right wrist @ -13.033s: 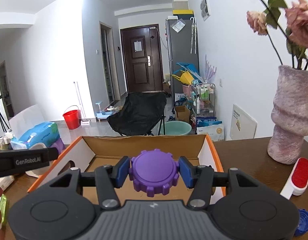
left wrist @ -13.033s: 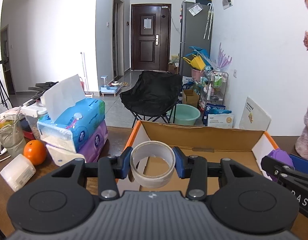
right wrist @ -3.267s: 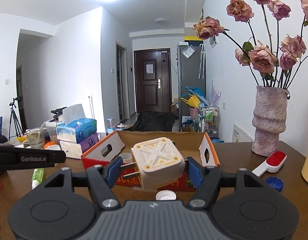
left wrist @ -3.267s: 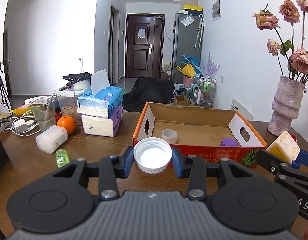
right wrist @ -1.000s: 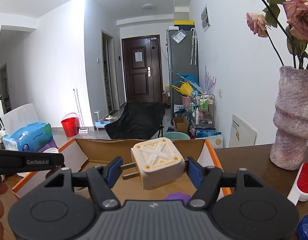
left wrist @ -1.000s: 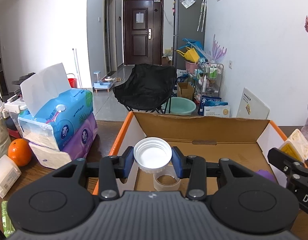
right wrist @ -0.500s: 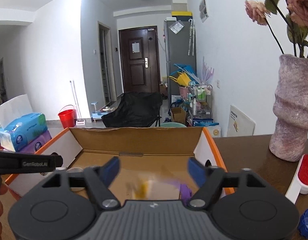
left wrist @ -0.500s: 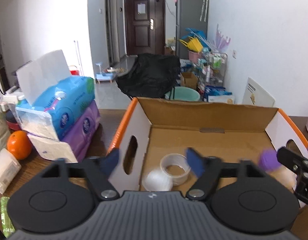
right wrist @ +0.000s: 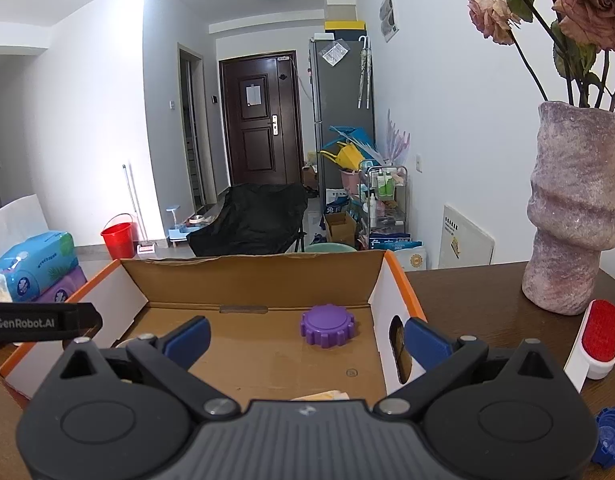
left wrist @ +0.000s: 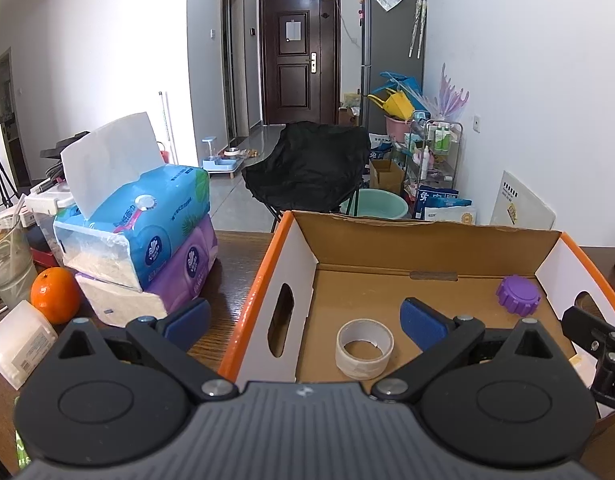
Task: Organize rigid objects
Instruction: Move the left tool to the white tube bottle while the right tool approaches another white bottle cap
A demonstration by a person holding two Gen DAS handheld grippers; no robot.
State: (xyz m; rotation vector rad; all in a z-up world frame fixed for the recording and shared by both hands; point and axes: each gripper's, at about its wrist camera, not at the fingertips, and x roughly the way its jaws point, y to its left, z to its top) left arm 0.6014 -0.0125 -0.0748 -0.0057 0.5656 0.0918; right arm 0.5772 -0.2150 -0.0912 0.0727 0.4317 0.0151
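Observation:
The orange-rimmed cardboard box [left wrist: 427,240] lies right under both grippers. A roll of clear tape [left wrist: 364,348] and a purple ridged cap [left wrist: 517,294] rest on its floor. My left gripper [left wrist: 305,320] hangs over the box's left wall, its jaws opening wide with nothing between them. The white lid it carried is hidden below the gripper body. My right gripper [right wrist: 306,338] hangs over the box's [right wrist: 403,280] right half, jaws opening and empty, with the purple cap [right wrist: 326,325] lying beyond them. A sliver of the white charger [right wrist: 319,394] shows at the body's edge.
Stacked tissue packs [left wrist: 147,240], an orange [left wrist: 54,294], a glass [left wrist: 7,264] and a small white box [left wrist: 17,350] stand left of the box. On the right are a stone-look vase [right wrist: 573,216], a red lint brush [right wrist: 595,338] and a blue cap [right wrist: 611,440].
Both grippers let go and spread wide. The white lid fell from the left one and the white charger from the right one, both down into the box.

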